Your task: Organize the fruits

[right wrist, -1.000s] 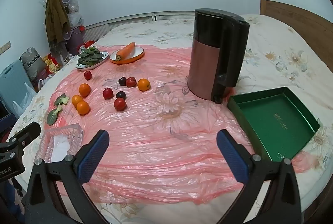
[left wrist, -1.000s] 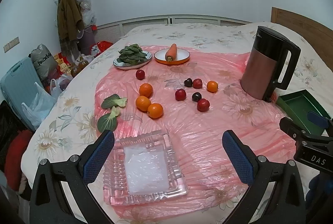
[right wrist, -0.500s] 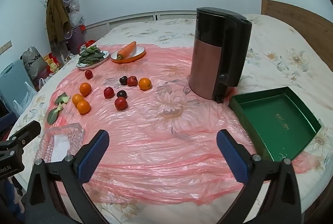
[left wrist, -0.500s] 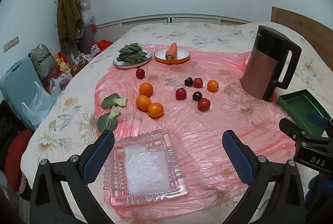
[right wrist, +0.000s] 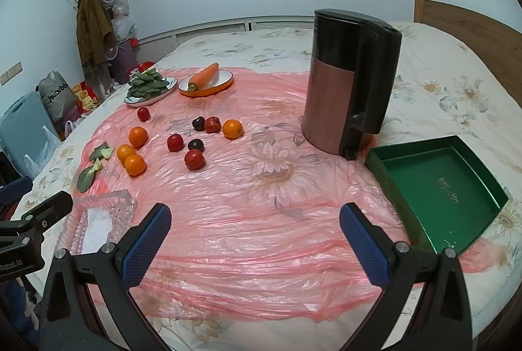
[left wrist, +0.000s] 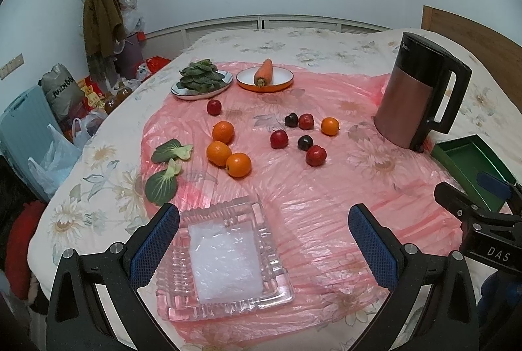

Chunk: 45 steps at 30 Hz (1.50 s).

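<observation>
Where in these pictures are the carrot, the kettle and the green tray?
carrot [left wrist: 265, 71], left wrist view, middle of its orange body on the orange-rimmed plate.
kettle [right wrist: 329, 103], right wrist view, copper-coloured side wall.
green tray [right wrist: 440, 184], right wrist view, bare inner floor.

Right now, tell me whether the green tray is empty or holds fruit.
Empty. The green tray shows only its bare green floor with faint gold lettering; no fruit inside.

Bare plastic sheet [right wrist: 261, 214]; kettle [right wrist: 349, 83] right
</observation>
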Tool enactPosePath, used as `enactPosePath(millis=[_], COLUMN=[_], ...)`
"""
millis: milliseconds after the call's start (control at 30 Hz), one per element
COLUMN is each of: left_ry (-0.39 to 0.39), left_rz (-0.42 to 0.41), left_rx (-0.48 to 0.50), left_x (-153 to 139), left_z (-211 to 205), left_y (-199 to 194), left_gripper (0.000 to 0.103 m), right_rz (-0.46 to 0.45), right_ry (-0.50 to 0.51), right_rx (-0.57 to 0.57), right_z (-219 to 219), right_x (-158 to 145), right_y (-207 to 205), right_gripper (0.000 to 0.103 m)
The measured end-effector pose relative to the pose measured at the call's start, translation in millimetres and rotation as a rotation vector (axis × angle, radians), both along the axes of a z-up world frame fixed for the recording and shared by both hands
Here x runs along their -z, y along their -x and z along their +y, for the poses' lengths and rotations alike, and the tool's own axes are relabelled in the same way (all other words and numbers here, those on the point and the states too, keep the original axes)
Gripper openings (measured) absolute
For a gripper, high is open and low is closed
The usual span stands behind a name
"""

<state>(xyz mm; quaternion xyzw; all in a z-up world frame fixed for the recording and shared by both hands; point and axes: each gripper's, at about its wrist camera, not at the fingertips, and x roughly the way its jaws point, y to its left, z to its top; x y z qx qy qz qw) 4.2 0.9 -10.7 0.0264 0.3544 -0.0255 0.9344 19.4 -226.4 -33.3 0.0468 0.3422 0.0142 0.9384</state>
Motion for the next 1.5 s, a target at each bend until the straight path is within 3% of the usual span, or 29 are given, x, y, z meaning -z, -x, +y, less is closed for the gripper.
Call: enactPosePath(millis=[300, 633, 800, 1067, 1200, 1500], left_ry=[-0.004, 0.046, 0.061, 0.149, 0.169, 0.197], left_rz=[0.023, 0.082, 0.132, 0.259, 0.29, 0.339], left_rx=[-0.016, -0.068, -0.044, -0.052, -0.097, -0.217], left_x=[5, 24, 35, 66, 78, 99], left_z=[18, 69, 77, 70, 65, 60], left_y=[-7, -46, -84, -138, -155, -181], left_gripper=[0.102, 0.1, 0.082, 0.066, 0.064, 0.057], right_rz=[-0.013, 0.019, 0.058, 0.123, 0.165, 0.213], right_ry=[-0.022, -0.01, -0.033, -0.048, -0.052, -0.051], right_rx=[-0.074, -0.205, -0.248, -0.301, -0.319, -0.349], right_z=[14, 49, 61, 78, 82, 84], right_x=[4, 24, 38, 65, 78, 96], right_y=[-13, -63, -103, -158, -178, -198], right_gripper=[0.103, 0.103, 0.103, 0.103, 0.077, 0.048])
